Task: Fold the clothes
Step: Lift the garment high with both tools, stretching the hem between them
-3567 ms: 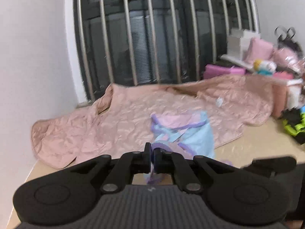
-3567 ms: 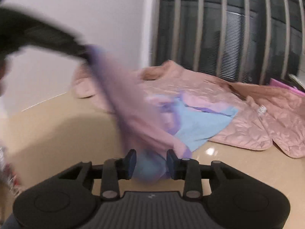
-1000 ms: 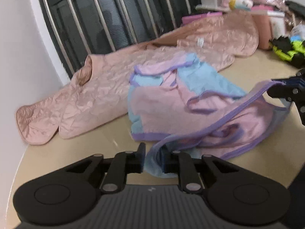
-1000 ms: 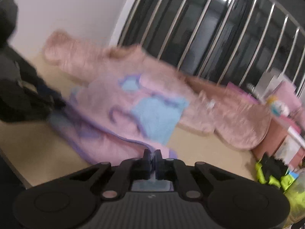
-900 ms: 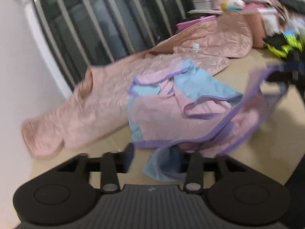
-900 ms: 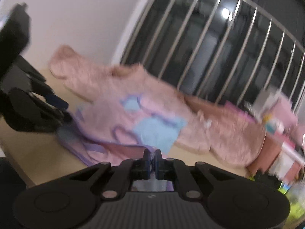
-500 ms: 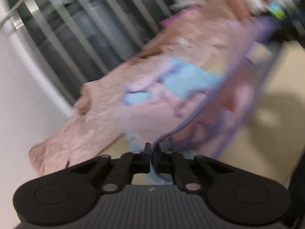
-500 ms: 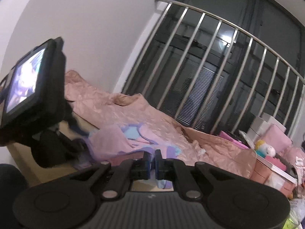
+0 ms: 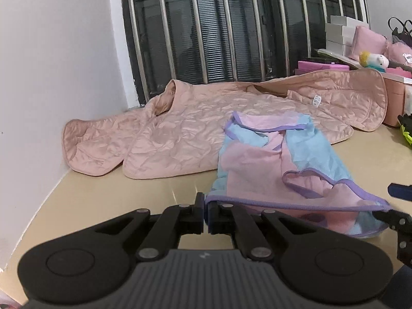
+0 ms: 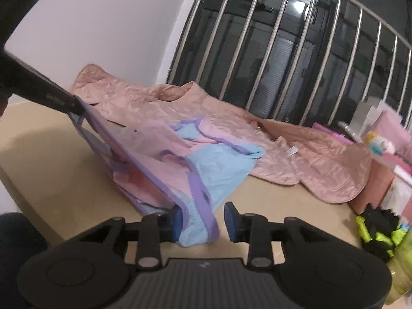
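Our right gripper (image 10: 203,221) now opens, releasing the pink-and-blue mesh garment (image 10: 180,164); our left gripper (image 9: 206,212) stays pinched on its purple hem near the bench (image 9: 103,200) front edge.

top (image 9: 257,164): corner disappearing inside left gripper (image 9: 206,212), near hem hiding behind both grippers' bodies | right gripper (image 9: 396,206): getting cut by left view's right edge | jacket (image 10: 309,154): part lying hidden under top | clutter past table's (image 9: 103,206) right edge: blurring, running off frame, unidentifiable
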